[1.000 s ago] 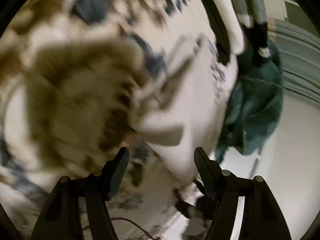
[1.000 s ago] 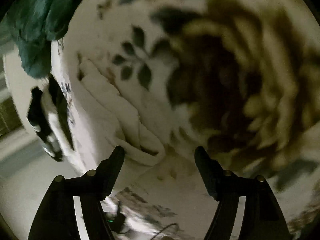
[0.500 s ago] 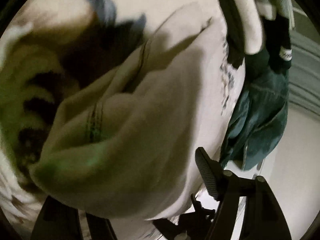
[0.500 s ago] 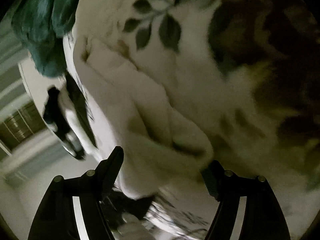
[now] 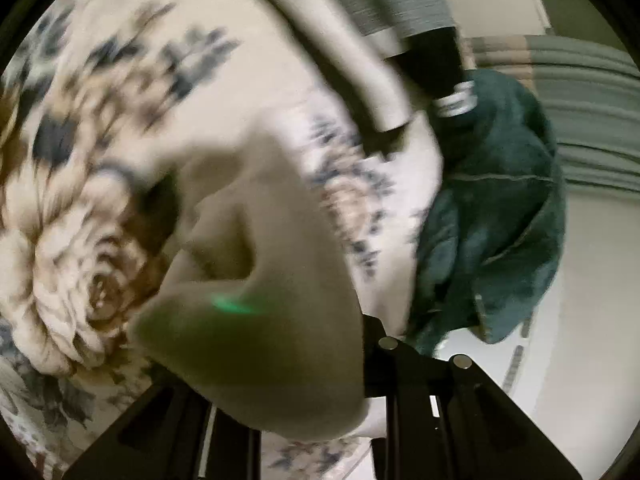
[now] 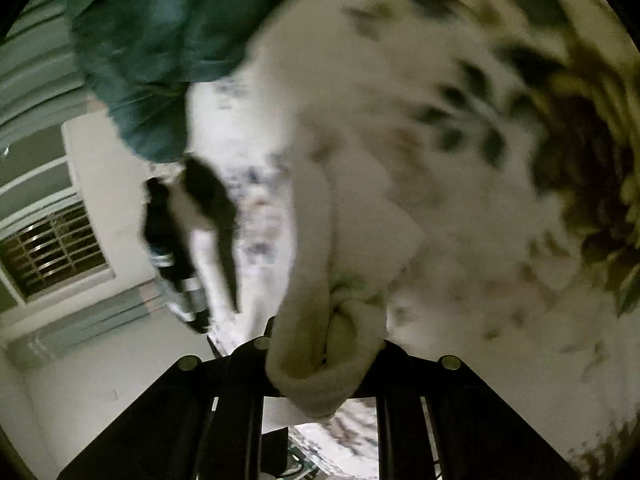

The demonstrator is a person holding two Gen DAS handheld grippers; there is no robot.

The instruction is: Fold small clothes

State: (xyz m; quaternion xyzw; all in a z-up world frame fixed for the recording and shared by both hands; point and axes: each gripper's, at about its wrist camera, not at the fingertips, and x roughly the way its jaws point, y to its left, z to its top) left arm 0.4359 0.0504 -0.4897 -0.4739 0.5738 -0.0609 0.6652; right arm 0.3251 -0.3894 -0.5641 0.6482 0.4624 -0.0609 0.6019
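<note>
A cream small garment (image 5: 260, 280) lies on a floral bedspread (image 5: 80, 160). My left gripper (image 5: 296, 368) is shut on one end of the garment, which bunches over the jaws and hides the fingertips. My right gripper (image 6: 324, 360) is shut on the other end of the same cream garment (image 6: 344, 264); a thick fold hangs between its jaws. Both views are blurred by motion.
A dark teal garment (image 5: 492, 220) hangs over the bed's edge, also in the right wrist view (image 6: 160, 40). A black, white and grey striped garment (image 5: 400, 40) lies beside it. Pale floor (image 5: 592, 320) lies beyond the bed edge. A barred window (image 6: 52, 252) shows at left.
Both grippers were open above the cream garment; they moved in and closed on its two ends. The cloth now bunches in the jaws and is lifted off the bedspread.
</note>
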